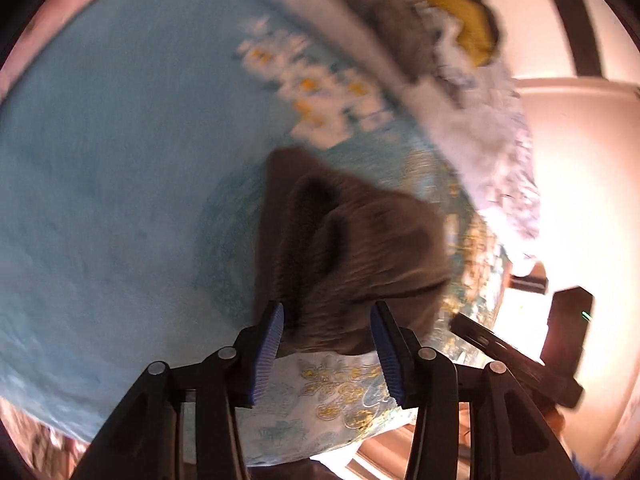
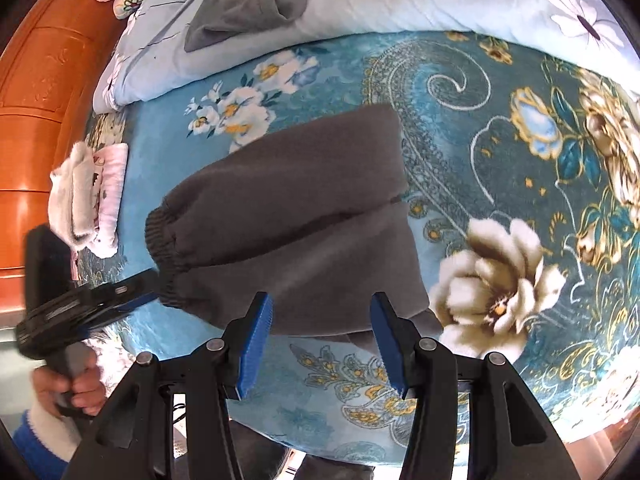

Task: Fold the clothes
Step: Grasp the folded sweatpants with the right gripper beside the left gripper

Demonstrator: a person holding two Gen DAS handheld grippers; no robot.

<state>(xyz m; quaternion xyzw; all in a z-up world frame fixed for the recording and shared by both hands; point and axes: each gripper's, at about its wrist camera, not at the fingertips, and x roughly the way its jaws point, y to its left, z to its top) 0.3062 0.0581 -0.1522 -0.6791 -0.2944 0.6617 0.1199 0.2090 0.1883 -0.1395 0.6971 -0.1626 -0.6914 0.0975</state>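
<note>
A dark grey pair of sweatpants (image 2: 296, 208) lies folded on the blue floral bedspread (image 2: 500, 92), its ribbed waistband (image 2: 164, 248) to the left. It also shows, blurred, in the left wrist view (image 1: 344, 240). My right gripper (image 2: 320, 344) is open just in front of the garment's near edge, holding nothing. My left gripper (image 1: 328, 352) is open, its blue pads either side of the garment's near edge. In the right wrist view the left gripper (image 2: 132, 300) sits at the waistband end, held by a hand.
A folded pink-and-white garment (image 2: 92, 200) lies at the bed's left edge by an orange wooden headboard (image 2: 44, 80). A pale quilt (image 2: 360, 8) with grey clothes (image 2: 248, 4) and a yellow item (image 1: 448, 4) lies across the far side.
</note>
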